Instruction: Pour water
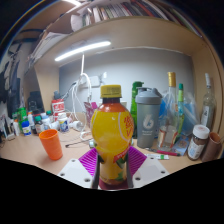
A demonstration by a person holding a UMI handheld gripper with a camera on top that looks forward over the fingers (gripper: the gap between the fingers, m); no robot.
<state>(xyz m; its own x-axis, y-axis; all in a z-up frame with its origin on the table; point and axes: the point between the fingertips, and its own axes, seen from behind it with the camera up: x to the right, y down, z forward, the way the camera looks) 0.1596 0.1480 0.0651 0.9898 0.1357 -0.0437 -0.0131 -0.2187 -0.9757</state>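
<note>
Tool: the two-finger tool (113, 168) at 6 o'clock pinches the bottle low on its body, one magenta pad (92, 160) showing at either flank and pressed against the label.
Bottle: a clear plastic bottle of orange drink with a yellow cap and a red-and-yellow label (113, 135) stands upright in the grip at dead centre, cap on; held low, probably so the neck is free to tip.
Cup: an orange plastic cup (50, 143) stands open-mouthed on the pale wooden desk (30, 160) at 9 o'clock, apart from the bottle; it looks the likely target for the pour.
Stage: judged from the upright bottle and closed cap, pouring has not begun; the bottle must first be carried left towards the cup.
Shaker: a grey plastic shaker bottle with a dark lid (148, 122) stands just behind the held bottle at 2 o'clock.
Clutter: clear glass bottles (172, 105) and small jars crowd the desk at 3 o'clock; more small items sit at 9 o'clock behind the cup.
Backdrop: a long white strip light (82, 51) glows at 11 o'clock on the wall.
Risk: the crowded right side leaves little swing room.
</note>
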